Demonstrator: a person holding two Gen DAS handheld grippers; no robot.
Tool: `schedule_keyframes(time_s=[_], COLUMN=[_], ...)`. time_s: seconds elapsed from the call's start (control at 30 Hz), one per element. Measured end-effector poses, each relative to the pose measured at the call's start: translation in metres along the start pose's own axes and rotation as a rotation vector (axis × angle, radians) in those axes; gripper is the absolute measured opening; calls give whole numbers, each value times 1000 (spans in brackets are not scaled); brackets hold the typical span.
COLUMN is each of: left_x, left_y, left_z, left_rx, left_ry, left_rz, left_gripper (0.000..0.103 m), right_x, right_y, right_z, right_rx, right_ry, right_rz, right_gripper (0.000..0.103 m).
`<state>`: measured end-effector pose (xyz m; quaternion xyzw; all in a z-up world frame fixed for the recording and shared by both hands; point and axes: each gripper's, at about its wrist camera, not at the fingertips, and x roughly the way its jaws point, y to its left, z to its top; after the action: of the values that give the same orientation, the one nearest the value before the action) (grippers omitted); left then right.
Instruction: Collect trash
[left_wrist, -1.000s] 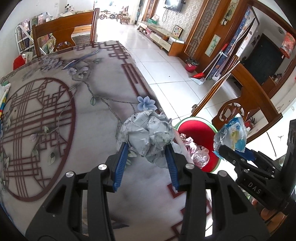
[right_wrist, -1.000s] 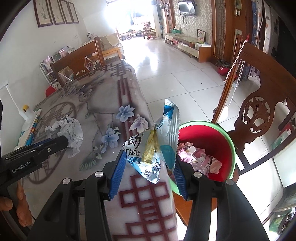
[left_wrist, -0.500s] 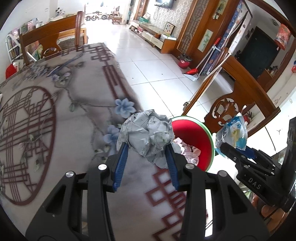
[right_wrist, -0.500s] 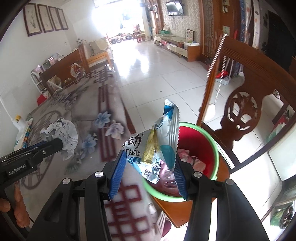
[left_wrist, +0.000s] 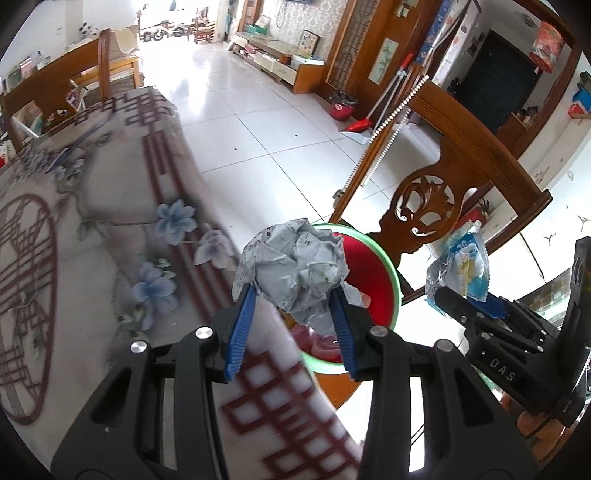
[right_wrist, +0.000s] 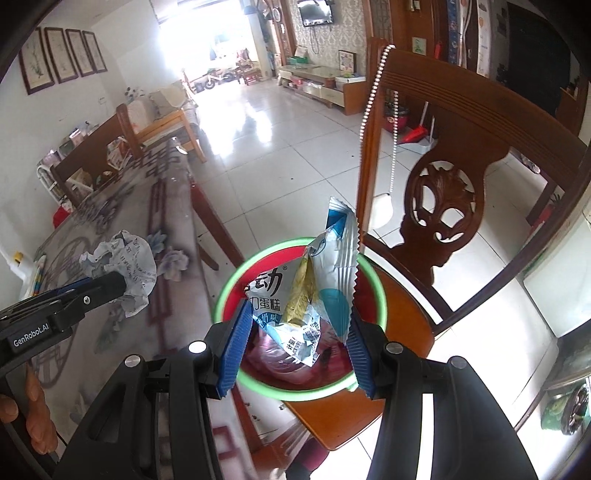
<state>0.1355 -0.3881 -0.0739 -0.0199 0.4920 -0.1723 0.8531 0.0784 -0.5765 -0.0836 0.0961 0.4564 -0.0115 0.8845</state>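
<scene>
My left gripper (left_wrist: 291, 328) is shut on a crumpled grey paper ball (left_wrist: 295, 269) and holds it over the table's right edge, near the rim of a red bin with a green rim (left_wrist: 380, 280). The ball also shows in the right wrist view (right_wrist: 125, 266). My right gripper (right_wrist: 295, 350) is shut on a blue and white snack wrapper (right_wrist: 314, 291) and holds it right above the bin (right_wrist: 376, 291), which stands on a wooden chair seat (right_wrist: 402, 332). The wrapper also shows in the left wrist view (left_wrist: 461, 266). Pink trash lies in the bin.
The table (left_wrist: 92, 229) wears a grey cloth with red lattice and blue flowers. The carved chair back (right_wrist: 443, 206) rises behind the bin, with a bead cord (right_wrist: 380, 110) hanging on it. White tile floor (left_wrist: 266, 140) lies beyond. Another chair (left_wrist: 66, 92) stands at the table's far end.
Both grippers moved right, off the table toward the chair. The wrapper now hangs over the bin's opening and the paper ball has reached the table edge by the bin.
</scene>
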Motion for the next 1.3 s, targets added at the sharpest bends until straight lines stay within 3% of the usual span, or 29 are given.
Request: schedule_keyframes(time_s=[0.4,0.5,0.57,0.63,0.67,0.9,1.0,1.13,1.3], left_x=[28,26,23,16,13,-30,-50,-85,-128], left_y=[-30,-29,-26,-20,-17,24,42,73,108], left_z=[16,19,20,20,20,11,9,0,-12], left_rx=[30,21,5,-15,-22,-118,-153,-186,-190], left_ry=[13,1,-18,-44,-54,-195,-259,-357,-462], left_rz=[-13,-13,-12,-12,-10,21,39,58,113], left_gripper=[42,52,71,78,82,93,97,97,98], right_x=[8,10,15,21,23,26,14,-12,-28], right_y=[-25,-24,-21,-15,-12,8,22,50,99], right_z=[14,18,21,21,21,18,16,14,12], right_rx=[-15,-25,-41,-62,-70,-79,-76,-66,-69], right_ry=[0,-1,10,23,18,1,-69,-205,-248], right_rz=[-10,-1,20,16,3,-30,-22,12,48], right_gripper=[48,49,53,70,71,78,79,90,93])
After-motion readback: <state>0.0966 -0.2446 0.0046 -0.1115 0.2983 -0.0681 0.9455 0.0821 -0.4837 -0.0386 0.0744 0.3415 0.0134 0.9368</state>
